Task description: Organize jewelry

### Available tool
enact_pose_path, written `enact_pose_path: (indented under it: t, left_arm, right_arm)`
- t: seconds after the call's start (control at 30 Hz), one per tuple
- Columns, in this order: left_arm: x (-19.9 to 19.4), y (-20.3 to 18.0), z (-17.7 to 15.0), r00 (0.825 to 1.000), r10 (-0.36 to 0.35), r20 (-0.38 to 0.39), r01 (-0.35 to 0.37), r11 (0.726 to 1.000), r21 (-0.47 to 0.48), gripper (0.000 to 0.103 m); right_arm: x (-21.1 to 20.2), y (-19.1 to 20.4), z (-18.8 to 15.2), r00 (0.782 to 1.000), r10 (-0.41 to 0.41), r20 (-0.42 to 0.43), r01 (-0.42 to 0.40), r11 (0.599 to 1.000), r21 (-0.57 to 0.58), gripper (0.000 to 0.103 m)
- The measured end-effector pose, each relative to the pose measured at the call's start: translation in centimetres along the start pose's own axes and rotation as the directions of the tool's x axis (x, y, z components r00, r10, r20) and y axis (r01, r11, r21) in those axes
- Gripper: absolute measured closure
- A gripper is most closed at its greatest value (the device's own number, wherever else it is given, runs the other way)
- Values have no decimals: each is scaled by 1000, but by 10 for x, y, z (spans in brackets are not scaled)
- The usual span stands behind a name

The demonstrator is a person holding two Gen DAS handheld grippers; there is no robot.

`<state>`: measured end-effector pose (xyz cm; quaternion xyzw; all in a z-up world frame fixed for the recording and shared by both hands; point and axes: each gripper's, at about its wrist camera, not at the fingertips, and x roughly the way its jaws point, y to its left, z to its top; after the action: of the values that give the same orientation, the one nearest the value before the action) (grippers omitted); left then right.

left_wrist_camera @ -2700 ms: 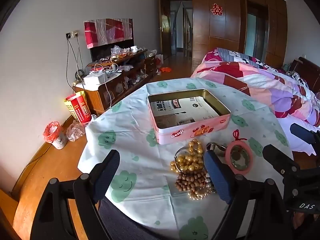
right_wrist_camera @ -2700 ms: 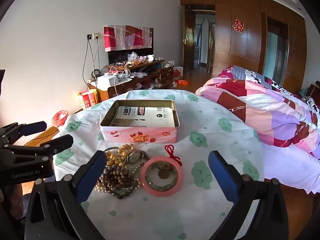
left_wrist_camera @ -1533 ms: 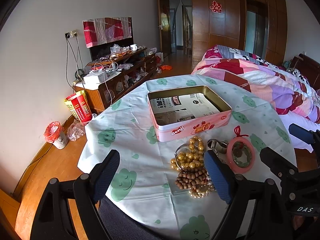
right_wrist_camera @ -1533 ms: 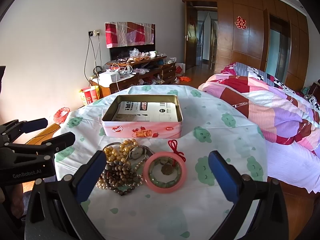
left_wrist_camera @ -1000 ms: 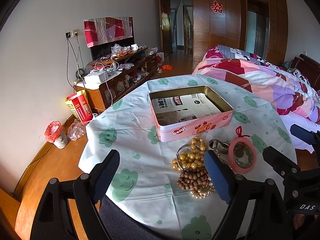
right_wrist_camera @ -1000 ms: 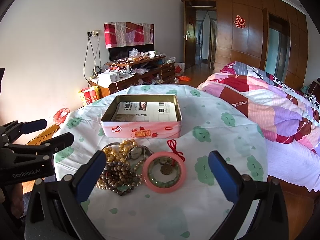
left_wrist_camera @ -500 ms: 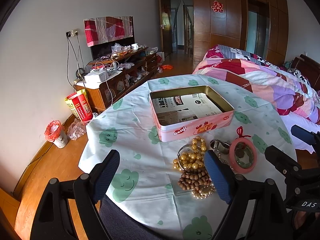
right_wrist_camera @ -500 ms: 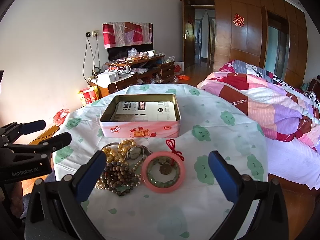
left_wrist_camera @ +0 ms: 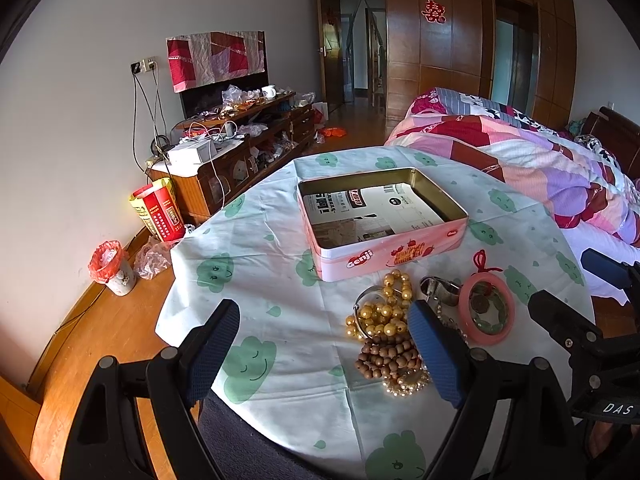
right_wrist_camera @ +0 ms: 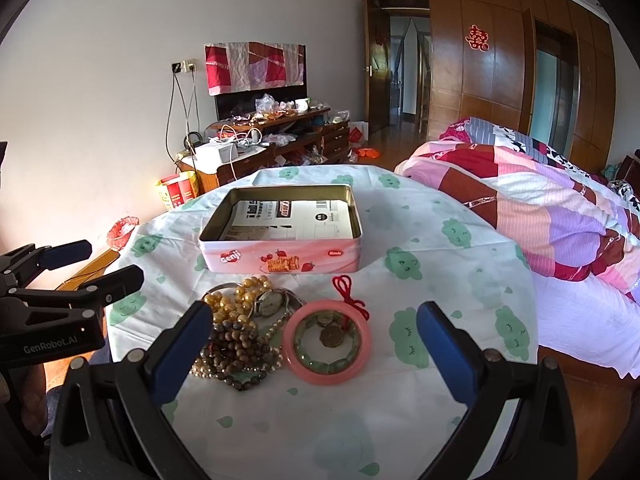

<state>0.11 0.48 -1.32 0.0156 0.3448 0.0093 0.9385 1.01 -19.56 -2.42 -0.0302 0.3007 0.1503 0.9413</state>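
An open pink tin box (left_wrist_camera: 384,256) (right_wrist_camera: 280,258) stands mid-table, with only printed paper inside. In front of it lies a pile of jewelry: gold beads (left_wrist_camera: 380,312) (right_wrist_camera: 230,304), brown wooden beads (left_wrist_camera: 386,358) (right_wrist_camera: 236,350), a pearl strand (left_wrist_camera: 404,386), a wristwatch (right_wrist_camera: 270,304) and a pink bangle (left_wrist_camera: 486,308) (right_wrist_camera: 326,340) with a green bracelet, a coin and a red cord inside it. My left gripper (left_wrist_camera: 324,344) is open, low over the near table edge left of the pile. My right gripper (right_wrist_camera: 314,344) is open, above the pile and bangle.
The round table has a cloth with green cloud prints (right_wrist_camera: 460,280). A bed with a patchwork quilt (right_wrist_camera: 540,200) lies to the right. A cluttered wooden cabinet (left_wrist_camera: 240,152), a red bag and a small bin (left_wrist_camera: 112,268) stand along the left wall.
Both views have drifted only slightly; the tin and the jewelry lie where they were. Both grippers stay open and empty.
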Motion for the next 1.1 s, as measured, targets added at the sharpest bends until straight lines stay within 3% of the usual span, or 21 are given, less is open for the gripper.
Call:
enact_pose_path:
  t: [0.73,1.1]
  left_arm:
    - [4,1,-3,1000,2,-11,-2,1000,6,17]
    - [46,0,-14,994,-39,-106,41,999,17,17]
  right_arm:
    - [0,-1,0,1000,-1,0,1,1000,-2,0]
    - [29,-30,-8,998,-43,-34,45,998,44,0]
